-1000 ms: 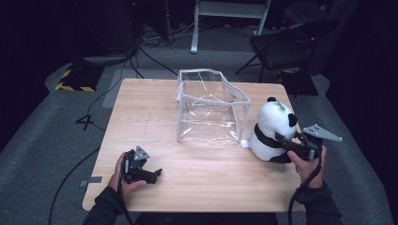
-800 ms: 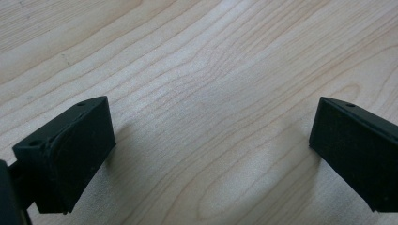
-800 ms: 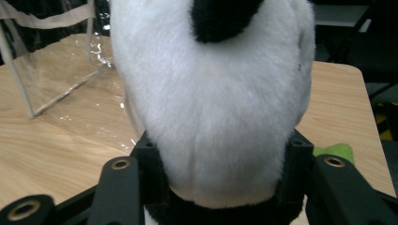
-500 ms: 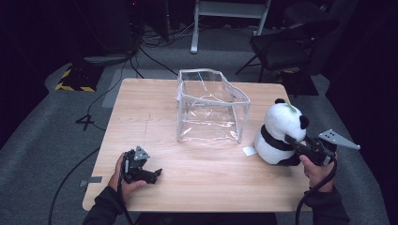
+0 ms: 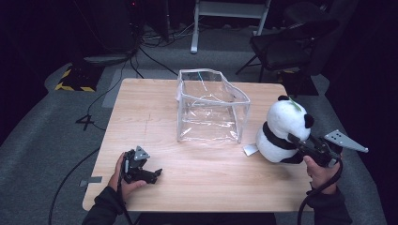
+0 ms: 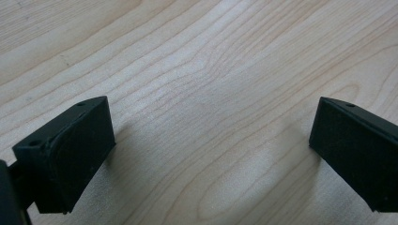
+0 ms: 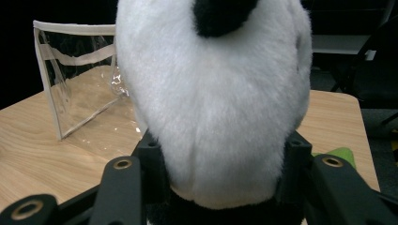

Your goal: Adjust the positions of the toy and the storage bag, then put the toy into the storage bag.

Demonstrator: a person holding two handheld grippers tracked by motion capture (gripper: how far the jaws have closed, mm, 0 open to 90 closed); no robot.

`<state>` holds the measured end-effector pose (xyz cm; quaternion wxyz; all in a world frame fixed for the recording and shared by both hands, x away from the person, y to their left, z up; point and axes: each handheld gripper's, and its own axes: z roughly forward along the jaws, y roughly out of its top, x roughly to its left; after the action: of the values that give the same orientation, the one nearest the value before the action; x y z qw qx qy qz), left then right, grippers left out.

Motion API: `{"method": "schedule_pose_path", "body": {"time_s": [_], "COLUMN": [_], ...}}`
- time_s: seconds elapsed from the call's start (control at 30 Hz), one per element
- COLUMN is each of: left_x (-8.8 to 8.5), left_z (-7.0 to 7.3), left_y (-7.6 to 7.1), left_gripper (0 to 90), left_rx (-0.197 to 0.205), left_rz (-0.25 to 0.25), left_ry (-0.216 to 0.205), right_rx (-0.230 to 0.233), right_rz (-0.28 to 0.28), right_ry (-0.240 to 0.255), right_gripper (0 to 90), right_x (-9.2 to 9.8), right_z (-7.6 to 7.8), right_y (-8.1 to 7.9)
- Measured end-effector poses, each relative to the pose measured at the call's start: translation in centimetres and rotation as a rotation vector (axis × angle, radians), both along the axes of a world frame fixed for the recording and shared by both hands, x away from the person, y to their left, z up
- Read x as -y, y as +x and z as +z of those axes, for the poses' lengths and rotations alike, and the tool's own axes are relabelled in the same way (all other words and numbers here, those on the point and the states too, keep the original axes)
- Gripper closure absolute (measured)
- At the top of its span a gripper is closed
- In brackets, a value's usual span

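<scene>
A black-and-white plush panda [image 5: 281, 126] stands upright near the table's right edge. My right gripper [image 5: 293, 140] comes in from the right and is shut on its lower body. In the right gripper view the panda [image 7: 211, 93] bulges between the two jaws of the right gripper [image 7: 223, 157], which have just been closing on it. A clear plastic pouch [image 5: 209, 112] with white trim stands open at the table's middle, also seen as the pouch [image 7: 80, 84] behind the panda. My left gripper [image 5: 152, 174] rests at the front left, and in its own view the left gripper [image 6: 211, 150] is open over bare wood.
The wooden table [image 5: 141, 108] has bare wood between the pouch and its front edge. A small white tag [image 5: 250, 150] lies beside the panda. A dark chair [image 5: 291, 42] stands behind the table's right corner. Cables and a black-and-yellow block [image 5: 75, 79] lie on the floor.
The right gripper has carried the panda a little to the right, away from the pouch and nearer the table's right edge. The left gripper has stayed in place.
</scene>
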<state>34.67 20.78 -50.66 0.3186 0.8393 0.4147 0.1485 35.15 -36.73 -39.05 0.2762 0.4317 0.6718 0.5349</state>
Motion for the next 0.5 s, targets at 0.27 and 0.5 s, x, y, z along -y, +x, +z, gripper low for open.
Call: {"method": "schedule_pose_path", "body": {"time_s": [0.27,0.5], "left_x": [0.0,-0.01], "left_z": [0.0,0.0], "left_y": [-0.01,-0.04], "left_gripper": [0.5,0.5], "left_rx": [0.0,-0.001], "left_rz": [0.0,-0.001], "left_ry": [0.001,0.0], "right_rx": [0.004,0.019], "right_rz": [0.014,0.014], "right_ry": [-0.008,-0.005], "right_gripper": [49.7,49.7], "right_x": [-0.45,-0.43], "right_z": [0.17,0.63], "right_y": [-0.02,-0.28]}}
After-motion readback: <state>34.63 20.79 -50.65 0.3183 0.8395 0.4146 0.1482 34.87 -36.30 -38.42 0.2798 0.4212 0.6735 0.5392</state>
